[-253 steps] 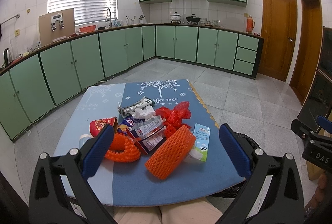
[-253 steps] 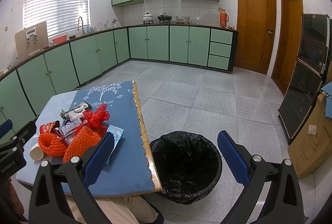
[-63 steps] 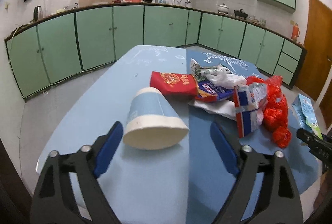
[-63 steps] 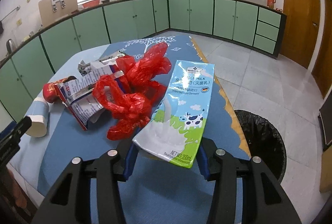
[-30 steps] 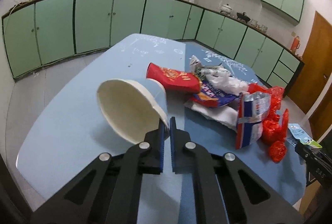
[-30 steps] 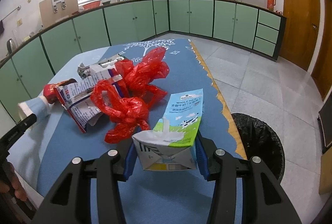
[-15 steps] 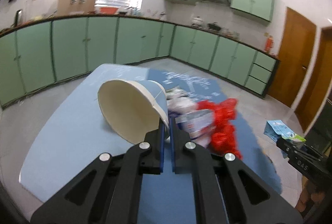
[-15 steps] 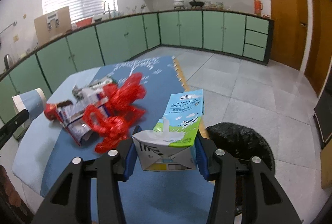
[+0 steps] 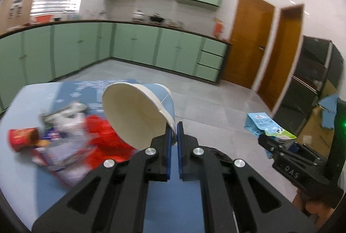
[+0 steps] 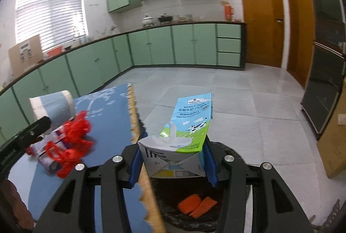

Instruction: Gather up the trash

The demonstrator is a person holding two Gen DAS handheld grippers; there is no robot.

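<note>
My right gripper (image 10: 173, 159) is clenched on the milk carton (image 10: 186, 125), pads pressed against both sides of its folded base, and it now hangs right over the black trash bag (image 10: 216, 217) on the floor beside the table (image 10: 108, 107). A second ago that carton was only just lifted above the blue cloth; half a second ago the bin's mouth sat ahead of it; now the bin's dark opening lies directly beneath the jaws, with two orange foam nets (image 10: 196, 206) already lying at the bottom. By my reckoning the carton is ready to drop: I need only open the jaws.

My left gripper (image 9: 174, 131) is pinched tight on the rim of the paper cup (image 9: 138, 112), one finger inside the wall and one outside, the cup's mouth tipped toward the camera. It has swung from over the table's far side toward the bin side; the view is blurred, so it is moving. The cup comes next after the carton, I judge.

Left on the table: the red plastic bag (image 10: 73, 142), the striped wrapper (image 10: 46, 157) beneath it, a crumpled white wrapper (image 9: 64, 114), and the small red cup (image 9: 22, 139) lying on its side. Those four remain to collect.
</note>
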